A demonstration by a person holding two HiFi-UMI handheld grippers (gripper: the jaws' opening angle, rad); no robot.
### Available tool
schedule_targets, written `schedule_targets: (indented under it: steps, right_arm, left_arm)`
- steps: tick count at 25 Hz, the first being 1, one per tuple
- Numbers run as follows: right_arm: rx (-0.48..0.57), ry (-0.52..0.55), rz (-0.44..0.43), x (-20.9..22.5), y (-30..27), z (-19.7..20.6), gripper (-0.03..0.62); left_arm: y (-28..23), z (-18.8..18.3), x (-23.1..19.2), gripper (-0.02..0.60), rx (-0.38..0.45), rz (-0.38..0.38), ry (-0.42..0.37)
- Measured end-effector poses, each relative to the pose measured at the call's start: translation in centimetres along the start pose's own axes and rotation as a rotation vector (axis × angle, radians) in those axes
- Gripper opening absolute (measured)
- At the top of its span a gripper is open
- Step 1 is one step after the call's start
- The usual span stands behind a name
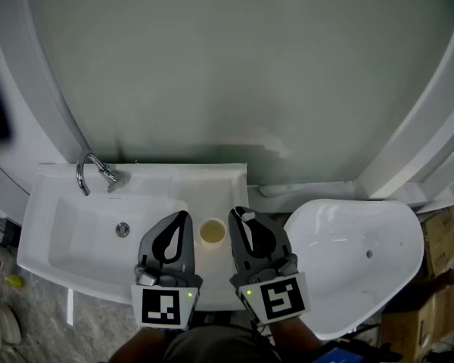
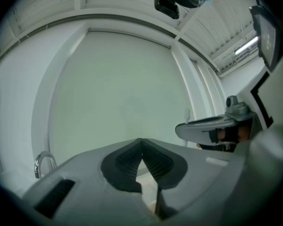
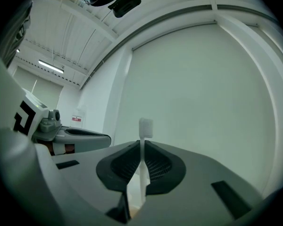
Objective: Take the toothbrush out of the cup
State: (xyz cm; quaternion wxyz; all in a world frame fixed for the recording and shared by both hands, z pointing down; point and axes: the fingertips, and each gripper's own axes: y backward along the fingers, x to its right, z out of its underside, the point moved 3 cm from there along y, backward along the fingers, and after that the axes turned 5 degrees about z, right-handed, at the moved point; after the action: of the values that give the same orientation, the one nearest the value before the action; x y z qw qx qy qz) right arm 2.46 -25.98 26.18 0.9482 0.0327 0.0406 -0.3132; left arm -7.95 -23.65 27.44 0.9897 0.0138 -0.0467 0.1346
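White toothbrush clamped in right gripper; left gripper closed, empty; only head view shows cup clearly.

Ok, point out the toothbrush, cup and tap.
toothbrush [image 3: 143, 149]: right gripper view, middle of the handle.
cup [image 1: 202, 233]: head view, left rim.
tap [image 1: 79, 174]: head view, curved spout.

Lower end of the toothbrush is hidden under the right gripper jaws. In the head view only a white speck at centre, probably its tip, is seen. The faucet base is blocked lower left by the left gripper. The cardboard boxes are cut off at the right edge.
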Motion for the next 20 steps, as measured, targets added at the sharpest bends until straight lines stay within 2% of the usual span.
schedule_targets:
  steps: [20]
  right_arm:
    - [0.013,-0.012,-0.008,-0.41,-0.69,-0.24,0.031]
  left_arm:
    - [-0.03,-0.01,-0.63,0.011,-0.008,-0.009,-0.012]
